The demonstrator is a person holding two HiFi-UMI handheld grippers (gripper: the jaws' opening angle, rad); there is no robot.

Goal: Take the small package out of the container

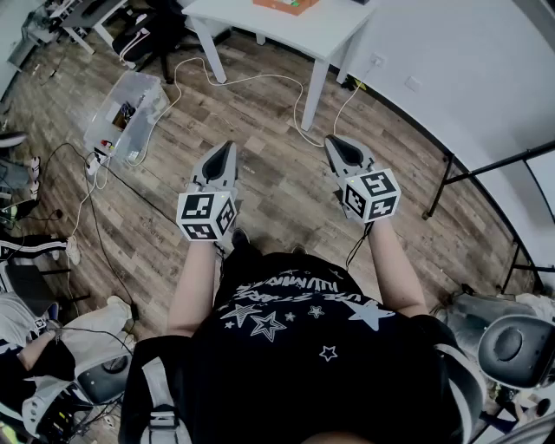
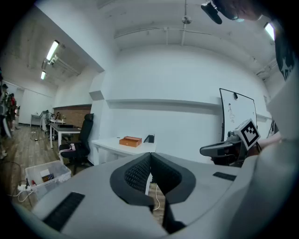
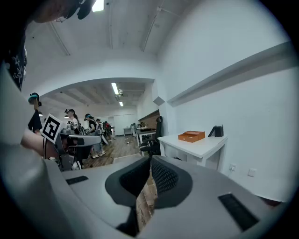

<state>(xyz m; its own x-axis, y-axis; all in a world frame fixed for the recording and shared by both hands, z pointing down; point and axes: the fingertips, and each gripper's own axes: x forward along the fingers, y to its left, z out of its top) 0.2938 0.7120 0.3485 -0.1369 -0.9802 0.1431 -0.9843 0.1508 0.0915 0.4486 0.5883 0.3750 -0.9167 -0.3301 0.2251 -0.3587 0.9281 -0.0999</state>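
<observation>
Both grippers are held out in front of the person, above the wooden floor, well short of the white table (image 1: 325, 35). My left gripper (image 1: 228, 149) is shut with nothing between its jaws, and so is my right gripper (image 1: 333, 141). An orange box (image 1: 287, 5) lies on the table at the top edge of the head view. It also shows as a flat orange box (image 2: 130, 141) in the left gripper view and as the same orange box (image 3: 191, 136) in the right gripper view. No small package is in sight.
A clear plastic bin (image 1: 128, 111) with small items stands on the floor at the left, among cables and a power strip (image 1: 94, 162). A black office chair (image 1: 154, 33) sits by the table. Black stand legs (image 1: 486, 169) run along the right wall. People stand further off (image 3: 70, 122).
</observation>
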